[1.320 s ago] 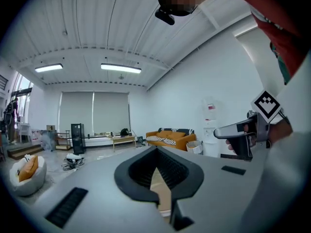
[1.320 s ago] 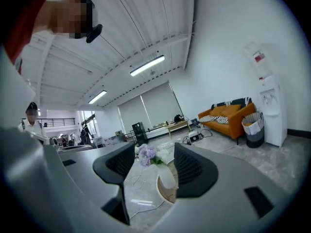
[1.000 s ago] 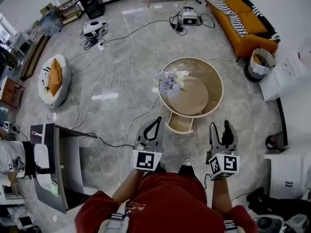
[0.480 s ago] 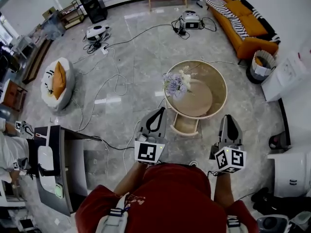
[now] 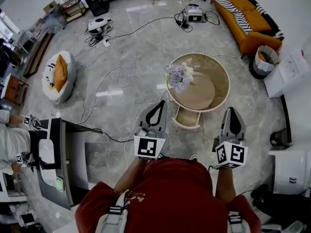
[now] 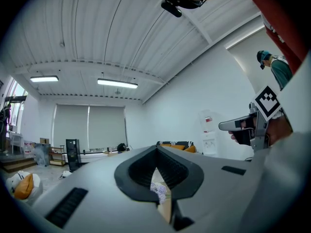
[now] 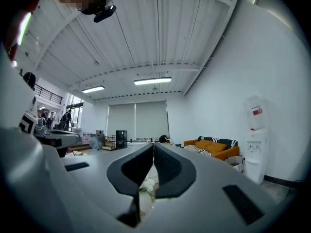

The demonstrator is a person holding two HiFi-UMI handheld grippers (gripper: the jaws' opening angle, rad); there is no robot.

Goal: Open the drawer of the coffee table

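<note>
Lower centre, our left gripper [image 5: 158, 104] and right gripper [image 5: 232, 109] hover beside the table [image 5: 224, 84], its drawer [image 5: 187, 119] seemingly open; both jaws together, empty, the right's just closed.

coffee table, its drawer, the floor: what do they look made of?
Coffee table: light wood or wood-look laminate, matte; even tan, grain not discernible. Drawer: same pale wood look. Floor: polished grey marble or marble-look tile; veining, seams, glare patches.
</note>
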